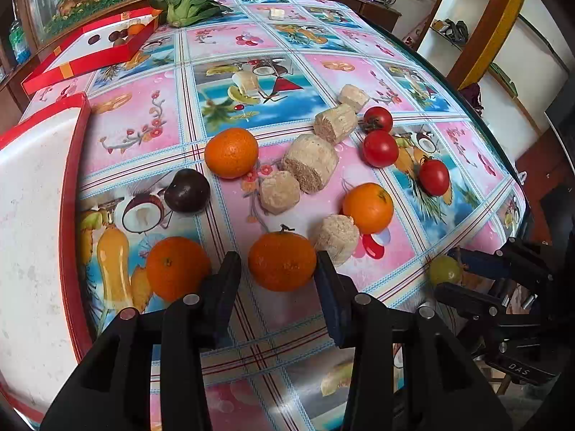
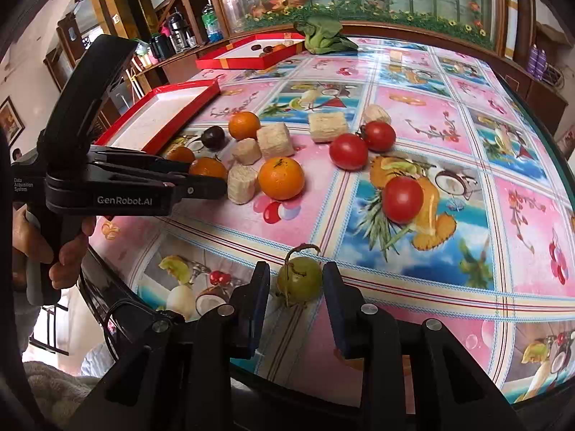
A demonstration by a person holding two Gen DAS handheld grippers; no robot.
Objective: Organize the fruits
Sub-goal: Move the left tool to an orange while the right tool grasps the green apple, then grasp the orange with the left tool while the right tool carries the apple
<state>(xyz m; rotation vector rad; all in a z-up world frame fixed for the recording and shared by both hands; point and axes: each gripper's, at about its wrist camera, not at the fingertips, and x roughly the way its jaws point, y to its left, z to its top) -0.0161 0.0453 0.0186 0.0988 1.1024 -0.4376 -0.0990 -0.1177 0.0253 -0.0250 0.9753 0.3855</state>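
The left gripper (image 1: pixel 278 269) stood open around a tangerine (image 1: pixel 281 261), its stem pointing up and far, near the table (image 1: pixel 222 54) edge. Another tangerine (image 1: pixel 178 267) lay just left of the left finger, and a pale cut sugarcane chunk (image 1: pixel 336 239) crowded the right finger. Farther off sat 2 more tangerines, a dark plum (image 1: pixel 187 190), 4 more cane chunks and 3 tomatoes (image 1: pixel 380 148). An empty red tray (image 1: pixel 73 179) lay at the left; a second red tray (image 1: pixel 90 55) holding fruit sat far left, beside a bok choy (image 1: pixel 183 1). The right gripper (image 2: pixel 296 278) was open around a green grape (image 2: pixel 300 279), its curled stem upward, at the table's near edge.
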